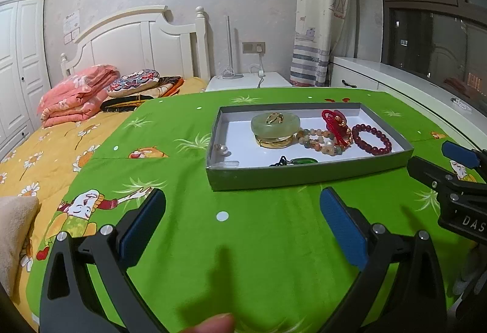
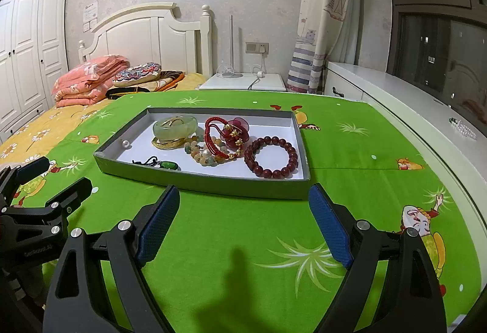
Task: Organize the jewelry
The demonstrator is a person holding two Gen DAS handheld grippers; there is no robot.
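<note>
Jewelry lies gathered in a shallow grey tray (image 2: 194,186) with a white floor, set on a green cartoon-print cloth (image 2: 243,241) spread over a table beside a bed. Inside the tray, a pale jade bangle (image 2: 175,126) rests on a gold bangle (image 2: 166,144) toward the back left. A multicoloured bead bracelet (image 2: 199,154) touches a red cord bracelet (image 2: 217,141) that carries a dark red flower (image 2: 236,130). A dark red bead bracelet (image 2: 272,157) lies flat at the right. A green pendant (image 2: 166,164) on a dark cord sits by the front wall, and a small pearl (image 2: 125,144) lies alone at the left.

Both grippers hover over the cloth, just short of the tray's front wall. The left gripper (image 1: 242,214) has its fingers spread wide and holds nothing. The right gripper (image 2: 243,208) is likewise spread and empty.

Every piece seen here is already in the tray, though some touch and overlap. This fits a collected set awaiting tidying, or a finished sort with the grippers drawn clear; the pictures do not settle which.

The tray's long axis runs left to right across both views, its long front wall facing the grippers. In the right view it is slightly skewed, left end nearer. The pendant's long axis also runs roughly left to right, its cord trailing left.
</note>
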